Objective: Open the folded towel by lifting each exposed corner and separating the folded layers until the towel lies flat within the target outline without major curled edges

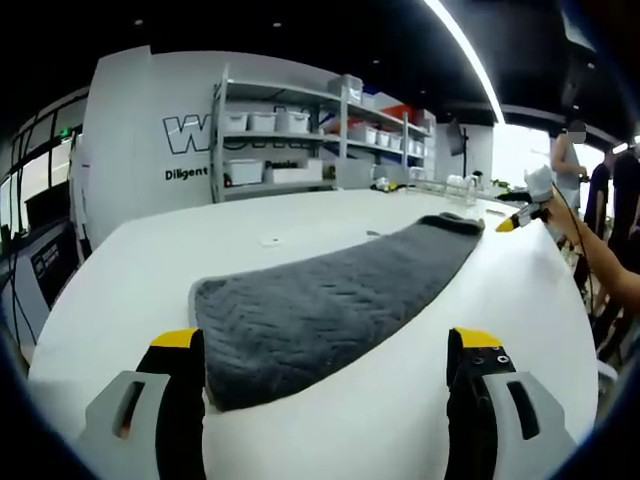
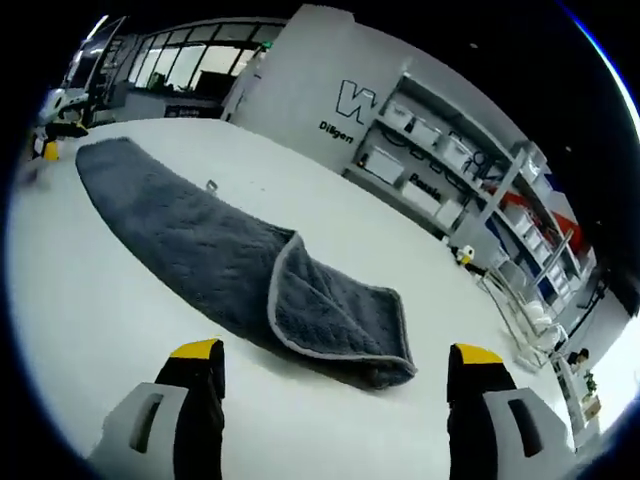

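Observation:
A dark grey towel (image 1: 330,290) lies as a long strip on the white table (image 1: 150,240). In the left gripper view its near end sits just ahead of my left gripper (image 1: 327,345), which is open and holds nothing. At the strip's far end the right gripper (image 1: 522,218) hovers beside the towel, held by a person's arm. In the right gripper view the towel (image 2: 200,240) ends in a flap (image 2: 340,315) folded over onto itself, light edging showing. My right gripper (image 2: 337,355) is open just short of that flap. The left gripper (image 2: 48,128) shows small at the towel's far end.
Metal shelves (image 1: 290,130) with white bins stand behind the table against a lettered wall. A small object (image 1: 270,241) lies on the table beside the towel. Clear racks and small items (image 2: 515,300) sit by the table's edge. A person (image 1: 568,160) stands at the right.

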Demonstrator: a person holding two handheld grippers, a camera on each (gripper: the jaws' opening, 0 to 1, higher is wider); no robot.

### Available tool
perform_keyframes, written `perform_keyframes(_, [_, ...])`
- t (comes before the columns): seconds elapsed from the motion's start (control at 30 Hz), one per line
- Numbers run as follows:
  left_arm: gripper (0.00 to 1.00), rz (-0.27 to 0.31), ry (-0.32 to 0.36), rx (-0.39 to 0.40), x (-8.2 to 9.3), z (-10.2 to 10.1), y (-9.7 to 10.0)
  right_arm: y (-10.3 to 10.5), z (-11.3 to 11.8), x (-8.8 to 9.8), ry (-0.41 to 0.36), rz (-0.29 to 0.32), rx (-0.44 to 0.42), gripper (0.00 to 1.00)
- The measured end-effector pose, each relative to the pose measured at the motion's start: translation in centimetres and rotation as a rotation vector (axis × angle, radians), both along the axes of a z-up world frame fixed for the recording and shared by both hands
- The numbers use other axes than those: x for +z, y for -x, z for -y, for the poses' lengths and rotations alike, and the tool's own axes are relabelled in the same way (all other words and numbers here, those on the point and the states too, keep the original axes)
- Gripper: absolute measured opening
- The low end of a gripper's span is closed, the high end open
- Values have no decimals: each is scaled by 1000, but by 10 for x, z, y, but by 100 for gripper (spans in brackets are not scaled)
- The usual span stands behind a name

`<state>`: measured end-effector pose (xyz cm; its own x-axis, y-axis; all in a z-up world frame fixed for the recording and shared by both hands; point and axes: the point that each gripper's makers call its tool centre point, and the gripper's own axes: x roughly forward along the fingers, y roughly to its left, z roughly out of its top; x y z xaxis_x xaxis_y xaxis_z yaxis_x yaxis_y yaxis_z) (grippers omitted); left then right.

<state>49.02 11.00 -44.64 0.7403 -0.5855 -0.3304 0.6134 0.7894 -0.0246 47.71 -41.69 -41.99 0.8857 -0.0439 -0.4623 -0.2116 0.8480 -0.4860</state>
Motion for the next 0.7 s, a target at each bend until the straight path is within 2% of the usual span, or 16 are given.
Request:
perform_keyframes(0.03, [99, 0, 0, 0, 0, 0, 0, -2, -8, -2, 15, -10, 19, 76])
perform_keyframes(0.13, [99, 2, 2, -3, 0, 1, 0, -8, -23, -7, 57, -20, 51, 60])
perform_keyframes(0.23, [99, 3, 4, -4, 1, 1, 0, -16, -34, -11, 123, -21, 78, 47])
perform_keyframes(0.33, [99, 3, 4, -6, 1, 1, 0, -26, -42, -20, 154, -31, 94, 34])
perform_keyframes(0.43, [99, 1, 4, -7, 1, 1, 0, -35, -42, -28, 174, -57, 93, 31])
perform_keyframes(0.5, [99, 0, 4, -5, 1, 1, 0, -43, -32, -31, 244, -72, 66, 25])
perform_keyframes(0.57, [99, 1, 4, -5, 1, 1, -1, -49, -29, -34, 271, -75, 59, 21])
perform_keyframes(0.67, [99, 0, 6, -6, 1, 1, -1, -55, -29, -42, 259, -102, 60, 18])
perform_keyframes(0.7, [99, 0, 6, -6, 1, 1, 0, -56, -28, -43, 262, -103, 61, 12])
